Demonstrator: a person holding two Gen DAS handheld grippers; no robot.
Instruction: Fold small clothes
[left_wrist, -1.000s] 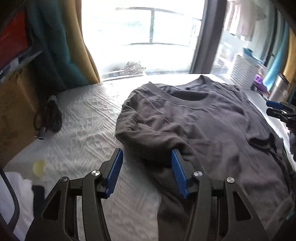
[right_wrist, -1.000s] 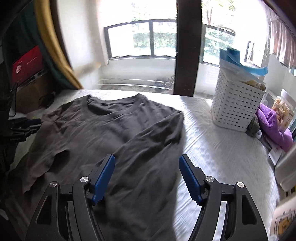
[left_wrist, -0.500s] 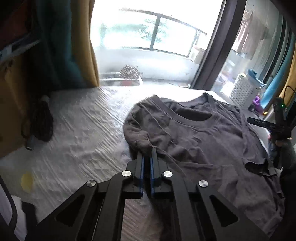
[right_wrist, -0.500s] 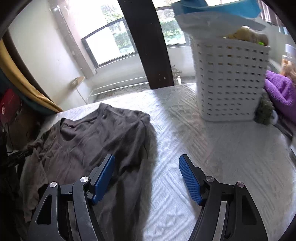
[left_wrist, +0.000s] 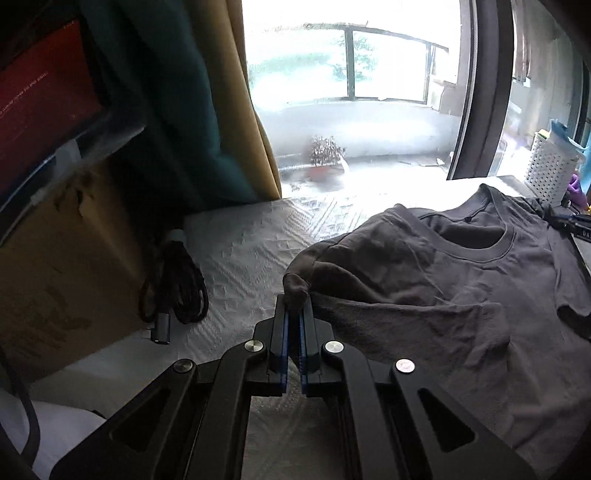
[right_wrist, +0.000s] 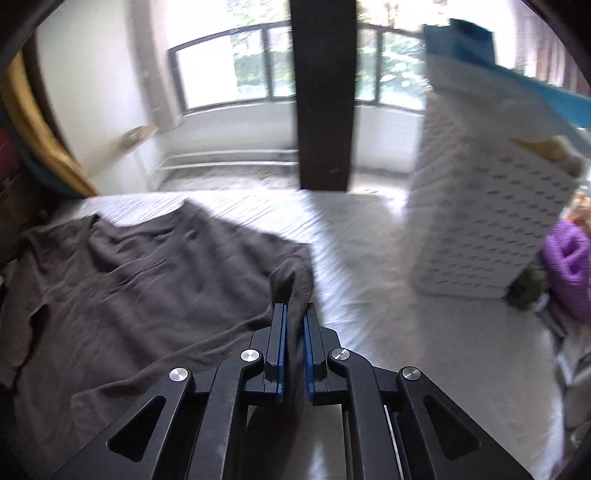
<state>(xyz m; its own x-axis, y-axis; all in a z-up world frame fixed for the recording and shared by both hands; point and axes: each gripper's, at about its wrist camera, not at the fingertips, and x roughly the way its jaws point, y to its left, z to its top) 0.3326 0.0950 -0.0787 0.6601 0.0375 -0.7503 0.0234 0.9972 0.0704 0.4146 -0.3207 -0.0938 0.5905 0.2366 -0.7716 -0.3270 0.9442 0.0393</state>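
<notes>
Beside shirt (right_wrist: 155, 280): basket (right_wrist: 480, 229), cable (left_wrist: 177, 288).

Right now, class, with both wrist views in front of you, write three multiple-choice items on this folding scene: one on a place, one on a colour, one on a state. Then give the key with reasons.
1. Where does the white basket stand relative to the shirt in the right wrist view?
A. To its right
B. On top of it
C. To its left

2. What colour is the shirt?
A. Bright red
B. Dark grey
C. White

3. What is the state of the left gripper?
A. Wide open above the bed
B. Shut on the shirt
C. Shut on a cable

Key: 1 A, the basket sits on the white bed cover right of the shirt. 2 B, the cloth reads dark grey in both views. 3 B, a bunch of shirt cloth is pinched between its blue pads.
</notes>
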